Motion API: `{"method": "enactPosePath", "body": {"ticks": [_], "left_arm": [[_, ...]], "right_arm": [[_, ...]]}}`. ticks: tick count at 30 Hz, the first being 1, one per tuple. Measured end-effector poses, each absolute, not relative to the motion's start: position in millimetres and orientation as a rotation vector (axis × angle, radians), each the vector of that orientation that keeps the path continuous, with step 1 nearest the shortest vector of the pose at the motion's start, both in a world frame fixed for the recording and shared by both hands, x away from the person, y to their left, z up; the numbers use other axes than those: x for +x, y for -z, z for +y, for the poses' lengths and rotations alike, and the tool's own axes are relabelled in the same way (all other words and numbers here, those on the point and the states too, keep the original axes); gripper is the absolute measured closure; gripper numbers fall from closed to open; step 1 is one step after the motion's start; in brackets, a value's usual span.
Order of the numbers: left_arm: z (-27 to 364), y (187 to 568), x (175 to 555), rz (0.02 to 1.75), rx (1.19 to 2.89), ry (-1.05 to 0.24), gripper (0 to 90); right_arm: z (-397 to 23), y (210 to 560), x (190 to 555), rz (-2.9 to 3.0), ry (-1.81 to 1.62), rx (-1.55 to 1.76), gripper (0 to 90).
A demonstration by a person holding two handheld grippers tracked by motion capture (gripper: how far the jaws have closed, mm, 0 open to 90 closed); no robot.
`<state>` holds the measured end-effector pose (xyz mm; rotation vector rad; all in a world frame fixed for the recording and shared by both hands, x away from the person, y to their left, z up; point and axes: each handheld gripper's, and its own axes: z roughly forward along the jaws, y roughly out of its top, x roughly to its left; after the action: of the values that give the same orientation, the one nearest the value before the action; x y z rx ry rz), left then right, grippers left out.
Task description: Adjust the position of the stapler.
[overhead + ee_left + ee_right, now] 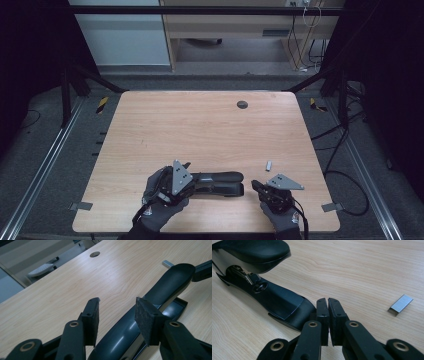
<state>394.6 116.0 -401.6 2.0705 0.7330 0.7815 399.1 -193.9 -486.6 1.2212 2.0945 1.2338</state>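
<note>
Near the counter's (150, 125) front edge, the left tool (117, 315) straddles the black stapler's (220, 182) top with jaws apart, pads clear of it. Right of the stapler, the right tool (328, 315) is nearly closed, gripping nothing. Slightly farther right lies a staple strip (400, 305). No readable writing.

Glossy black stapler (220, 183), silver staple strip (268, 164), pale wood-grain table (200, 125)
</note>
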Motion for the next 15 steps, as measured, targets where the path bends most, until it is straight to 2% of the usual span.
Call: {"method": "enactPosePath", "body": {"ticks": [9, 15], "left_arm": [[102.1, 400.5, 388.1, 0.656, 2.107, -0.804, 48.4], [91.0, 400.3, 381.9, 0.597, 2.140, -0.832, 45.4]], "right_arm": [[-199.2, 486.5, 399.3, 2.048, -1.237, 1.252, 77.4], [-200.8, 486.4, 398.6, 2.020, -1.231, 1.264, 74.4]]}}
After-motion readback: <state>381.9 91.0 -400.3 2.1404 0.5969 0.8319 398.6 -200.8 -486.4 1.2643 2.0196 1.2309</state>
